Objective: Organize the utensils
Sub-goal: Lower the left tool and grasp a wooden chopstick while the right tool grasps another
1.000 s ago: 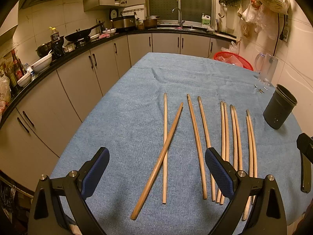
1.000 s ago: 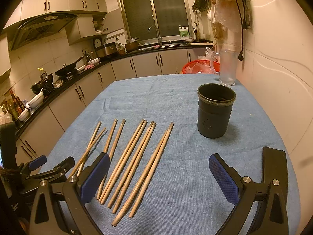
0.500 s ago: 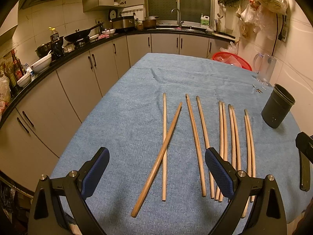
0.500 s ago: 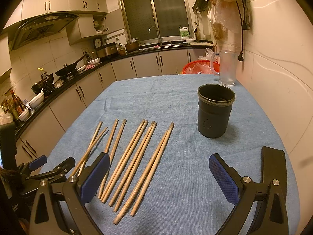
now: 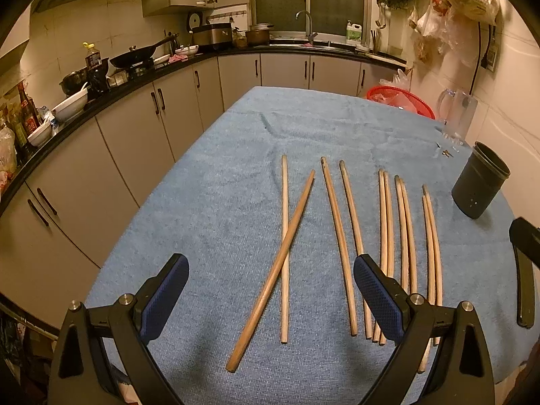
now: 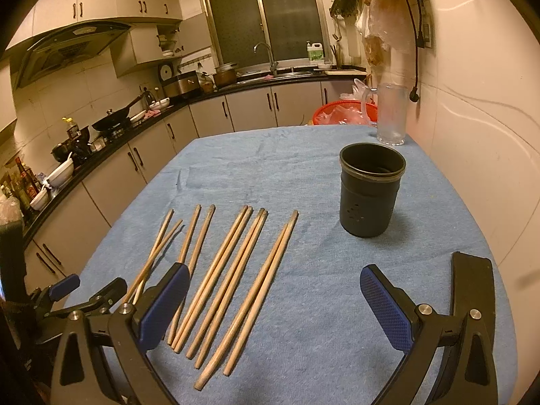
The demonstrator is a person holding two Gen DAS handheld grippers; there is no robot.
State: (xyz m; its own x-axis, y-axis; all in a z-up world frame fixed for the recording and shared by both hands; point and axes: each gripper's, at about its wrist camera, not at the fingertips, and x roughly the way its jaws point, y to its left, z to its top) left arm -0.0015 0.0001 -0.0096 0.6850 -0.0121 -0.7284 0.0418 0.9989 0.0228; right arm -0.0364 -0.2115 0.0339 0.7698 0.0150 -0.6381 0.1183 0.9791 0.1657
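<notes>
Several wooden chopsticks (image 5: 341,243) lie in rough pairs on the blue cloth (image 5: 219,209); the leftmost two cross each other (image 5: 286,236). They also show in the right wrist view (image 6: 233,270). A dark cylindrical holder (image 6: 371,190) stands upright to their right; it also shows in the left wrist view (image 5: 481,180). My left gripper (image 5: 270,298) is open and empty, hovering over the near ends of the chopsticks. My right gripper (image 6: 275,303) is open and empty, near the rightmost pair, with the holder ahead of it to the right.
A clear glass mug (image 6: 389,114) stands at the table's far right by the wall. A red basket (image 6: 341,113) sits beyond the far edge. Kitchen cabinets and a counter (image 5: 141,67) run along the left. The left gripper shows in the right wrist view (image 6: 72,298).
Both grippers have drifted slightly back towards the near edge; the chopsticks and holder sit a little farther ahead. Nothing on the table has moved.
</notes>
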